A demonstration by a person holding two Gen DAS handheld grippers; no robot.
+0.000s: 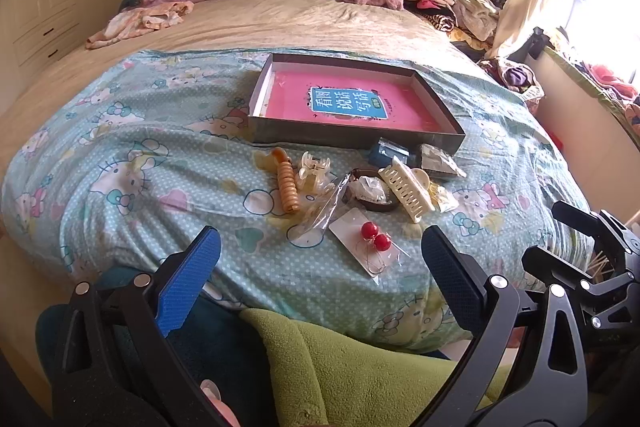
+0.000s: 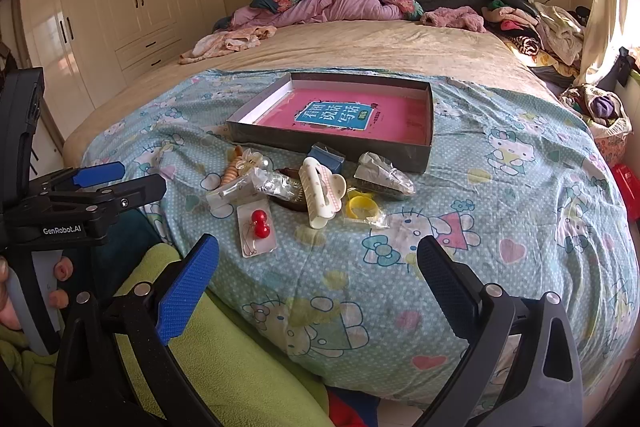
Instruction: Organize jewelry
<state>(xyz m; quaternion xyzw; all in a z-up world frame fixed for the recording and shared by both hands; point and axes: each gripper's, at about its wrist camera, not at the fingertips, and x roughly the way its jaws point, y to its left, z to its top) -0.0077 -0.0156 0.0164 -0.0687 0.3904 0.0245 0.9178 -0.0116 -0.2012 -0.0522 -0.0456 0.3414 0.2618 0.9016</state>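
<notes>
In the left wrist view, the left hand-held gripper (image 1: 320,267) is wide open and empty above the near edge of the bed (image 1: 200,155). The red earrings card (image 1: 370,245) lies just ahead, before the tray (image 1: 436,139); it seems light, thin and slippery.

In the right wrist view, the right hand-held gripper (image 2: 318,267) is open too. The white hair claw (image 2: 318,193) looks stiff; take it across the middle.

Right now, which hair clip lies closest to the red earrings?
The cream ribbed claw clip, just beyond the red earrings; the translucent clip sits farther left.
</notes>
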